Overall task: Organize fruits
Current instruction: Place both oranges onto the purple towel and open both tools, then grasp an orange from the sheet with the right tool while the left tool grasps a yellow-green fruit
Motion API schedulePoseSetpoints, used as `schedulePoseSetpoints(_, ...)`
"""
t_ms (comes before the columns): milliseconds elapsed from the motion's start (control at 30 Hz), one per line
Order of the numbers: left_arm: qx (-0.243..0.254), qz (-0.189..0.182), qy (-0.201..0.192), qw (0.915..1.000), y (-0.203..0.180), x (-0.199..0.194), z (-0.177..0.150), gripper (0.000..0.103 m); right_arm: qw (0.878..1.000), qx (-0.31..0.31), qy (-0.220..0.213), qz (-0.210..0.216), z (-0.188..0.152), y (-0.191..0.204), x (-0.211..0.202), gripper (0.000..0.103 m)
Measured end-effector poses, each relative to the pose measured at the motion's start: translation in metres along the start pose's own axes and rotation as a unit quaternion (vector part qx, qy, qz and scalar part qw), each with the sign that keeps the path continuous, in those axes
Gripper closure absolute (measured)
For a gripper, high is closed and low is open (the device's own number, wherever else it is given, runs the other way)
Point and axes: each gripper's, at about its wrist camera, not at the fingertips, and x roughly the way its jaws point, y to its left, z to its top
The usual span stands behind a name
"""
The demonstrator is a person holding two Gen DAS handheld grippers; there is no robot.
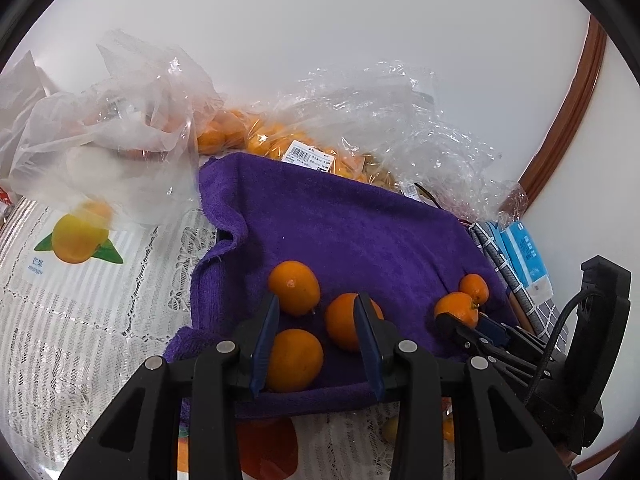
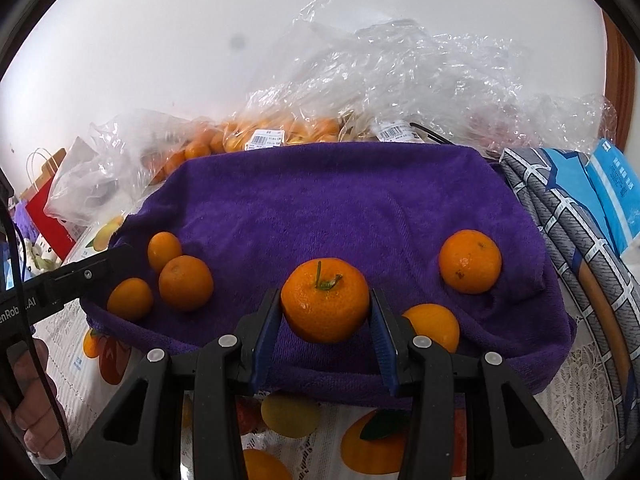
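My right gripper (image 2: 325, 326) is closed on a stemmed mandarin (image 2: 325, 306), pads touching both its sides, over the front edge of the purple towel (image 2: 320, 208). Two more mandarins lie on the towel to its right, three in a cluster to its left. My left gripper (image 1: 316, 336) stands open, holding nothing, with one mandarin (image 1: 294, 360) of the cluster low between its fingers. Bagged oranges (image 2: 276, 130) sit behind the towel.
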Motion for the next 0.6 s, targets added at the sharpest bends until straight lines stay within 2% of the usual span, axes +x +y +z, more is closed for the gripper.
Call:
schedulePoseSetpoints(333, -0.001, 0.0, -0.006, 1.0, 0.0, -0.002, 0.0, 0.065, 1.0, -0.007, -0.009, -0.001, 0.0, 0.003, -0.007, 0.059)
schedulePoseSetpoints(467, 0.003, 0.01, -0.021, 0.9997, -0.001, -0.009, -0.001, 0.065, 1.0, -0.001, -0.016, -0.003, 0.002, 0.001, -0.012, 0.053)
schedulePoseSetpoints(600, 0.003, 0.019, -0.041, 0.999, 0.0, -0.016, 0.001, 0.065, 0.999, 0.003, -0.04, -0.019, 0.005, -0.002, -0.024, 0.053)
